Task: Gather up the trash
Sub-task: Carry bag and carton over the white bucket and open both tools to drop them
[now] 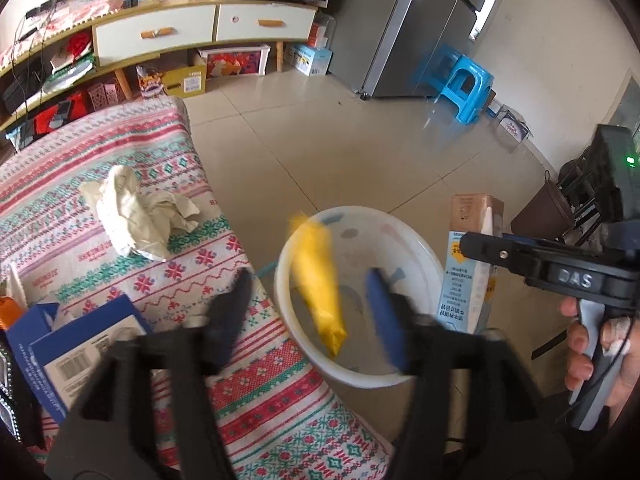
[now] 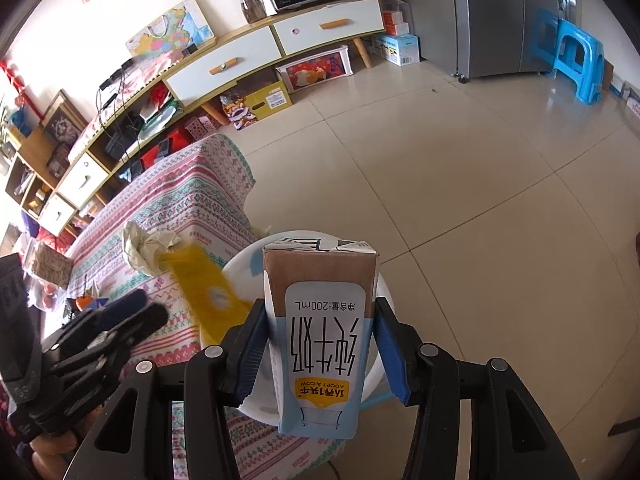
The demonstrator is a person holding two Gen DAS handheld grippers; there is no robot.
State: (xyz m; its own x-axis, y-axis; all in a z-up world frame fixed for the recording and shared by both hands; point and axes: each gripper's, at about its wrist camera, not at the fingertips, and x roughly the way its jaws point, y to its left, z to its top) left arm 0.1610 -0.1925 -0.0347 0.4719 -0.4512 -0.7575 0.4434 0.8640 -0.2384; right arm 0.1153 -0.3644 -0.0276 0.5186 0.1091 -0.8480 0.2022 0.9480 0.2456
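White bin beside the cloth-covered table, yellow wrapper blurry over the bin – left gripper spread wide, nothing pinched, right gripper squeezing a milk carton above the bin, crumpled paper on the table

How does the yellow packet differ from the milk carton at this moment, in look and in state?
The yellow packet is flat, soft and plain yellow; the milk carton is a stiff box, brown and pale blue, with print. The packet is free, blurred, over the white bucket, between the open left gripper fingers; the carton is clamped in the right gripper. The carton is upside down. Both are at the bucket.
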